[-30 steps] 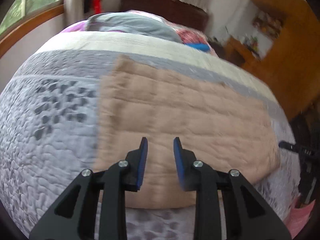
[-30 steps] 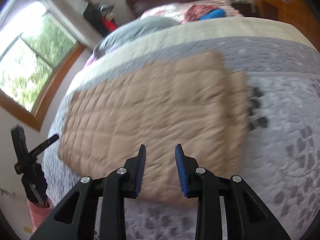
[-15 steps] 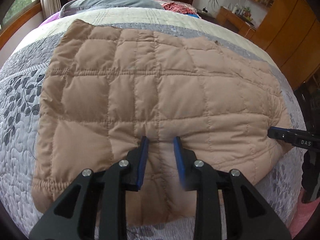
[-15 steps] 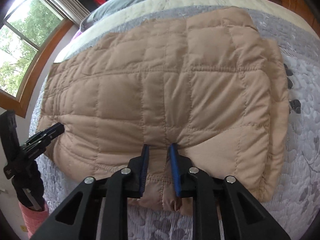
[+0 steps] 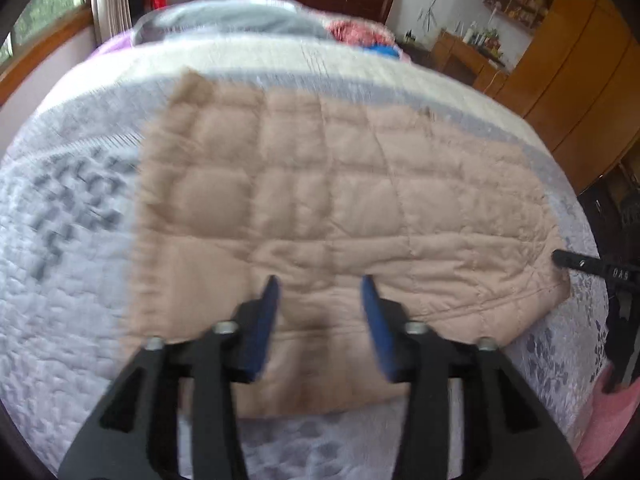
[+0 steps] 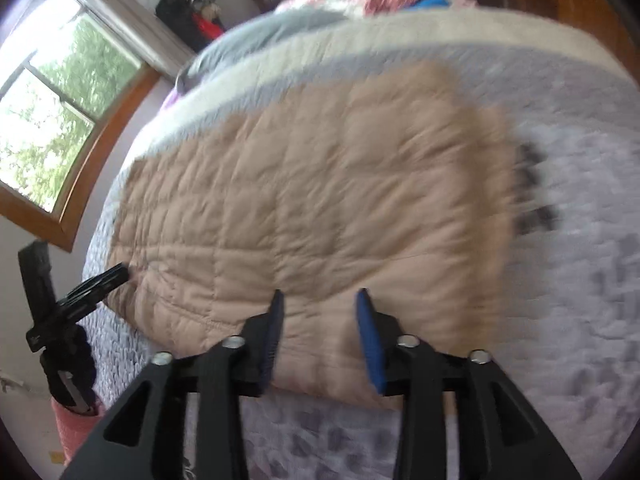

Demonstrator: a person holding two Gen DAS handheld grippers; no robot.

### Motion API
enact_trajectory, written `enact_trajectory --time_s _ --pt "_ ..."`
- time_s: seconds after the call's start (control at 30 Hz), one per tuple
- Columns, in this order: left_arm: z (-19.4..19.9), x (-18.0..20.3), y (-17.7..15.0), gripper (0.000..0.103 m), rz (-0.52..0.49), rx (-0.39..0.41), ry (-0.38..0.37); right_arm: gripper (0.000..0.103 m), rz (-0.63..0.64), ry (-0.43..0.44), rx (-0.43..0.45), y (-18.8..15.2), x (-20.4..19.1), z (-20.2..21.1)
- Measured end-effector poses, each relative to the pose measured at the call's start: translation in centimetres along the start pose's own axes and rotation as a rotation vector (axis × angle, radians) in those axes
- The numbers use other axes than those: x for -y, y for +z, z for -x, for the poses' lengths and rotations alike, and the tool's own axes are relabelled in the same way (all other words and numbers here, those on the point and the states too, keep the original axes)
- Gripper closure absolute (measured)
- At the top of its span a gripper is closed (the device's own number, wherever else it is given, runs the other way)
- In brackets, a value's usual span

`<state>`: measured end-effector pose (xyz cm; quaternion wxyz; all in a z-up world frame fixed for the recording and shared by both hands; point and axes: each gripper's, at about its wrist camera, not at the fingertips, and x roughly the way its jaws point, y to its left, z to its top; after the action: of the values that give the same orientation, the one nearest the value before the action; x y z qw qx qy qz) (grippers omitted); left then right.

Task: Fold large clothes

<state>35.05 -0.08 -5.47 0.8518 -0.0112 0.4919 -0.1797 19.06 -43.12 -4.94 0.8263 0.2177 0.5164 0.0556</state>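
The grey quilted bedspread (image 5: 60,320) fills both my views. Ahead of my grippers on it lies the tan quilted padded garment (image 5: 340,208), folded flat into a rectangle. My left gripper (image 5: 320,300) and right gripper (image 6: 320,312) have just been opening, nothing between them. Only the right view shows the window (image 6: 52,120).

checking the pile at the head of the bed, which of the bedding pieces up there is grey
The large grey pillow nearest the window side. The red patterned bedding and the small blue item lie beside it, toward the wooden cabinet side.
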Motion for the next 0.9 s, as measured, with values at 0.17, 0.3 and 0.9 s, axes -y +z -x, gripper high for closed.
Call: enact_trajectory --time_s 0.17,0.3,0.9 --pt "3.7 -6.2 1.0 0.042 0.090 0.052 0.038 0.033 -0.099 -0.034 0.041 0.9 4.7 3.0" --pt "3.4 -11.1 1.5 0.039 0.194 0.026 0.020 0.030 -0.165 0.014 0.013 1.4 7.8 2.4" --pt "-5.4 -14.8 3.1 0.035 0.381 -0.049 -0.332 0.026 -0.231 0.142 -0.063 2.9 11.1 -3.8"
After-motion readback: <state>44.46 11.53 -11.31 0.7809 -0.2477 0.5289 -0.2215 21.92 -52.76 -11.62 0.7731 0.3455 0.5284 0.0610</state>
